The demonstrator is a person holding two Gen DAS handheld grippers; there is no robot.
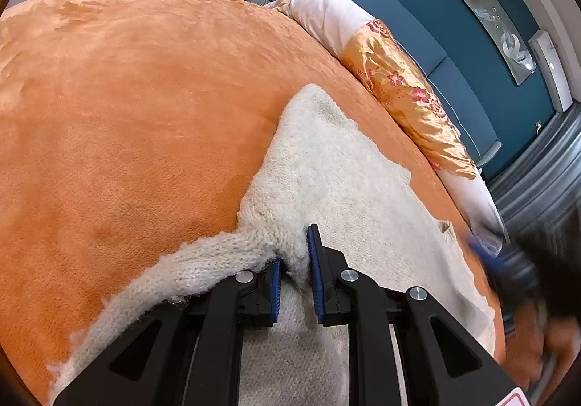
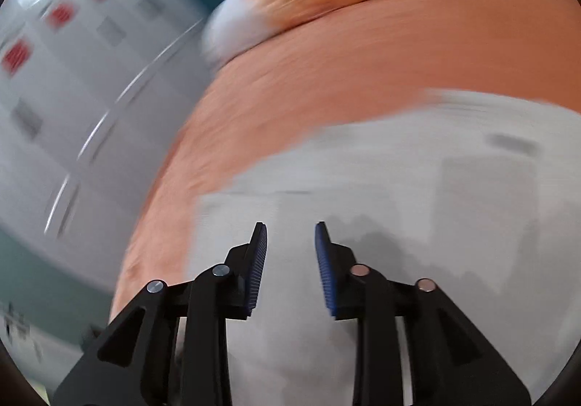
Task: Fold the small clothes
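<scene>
A cream fuzzy knit garment (image 1: 326,166) lies on an orange plush blanket (image 1: 127,115). My left gripper (image 1: 294,253) is shut on a bunched edge of the garment, with the knit pinched between its blue pads, and a sleeve-like strip trails to the left. In the right wrist view, which is motion-blurred, my right gripper (image 2: 290,235) is open and empty above the same pale garment (image 2: 399,188). The right gripper also shows as a dark blur at the right edge of the left wrist view (image 1: 537,261).
A gold floral pillow (image 1: 406,94) and a white pillow (image 1: 323,17) lie along the bed's far edge by a teal headboard wall (image 1: 417,7). White closet doors (image 2: 72,79) stand to the left in the right wrist view.
</scene>
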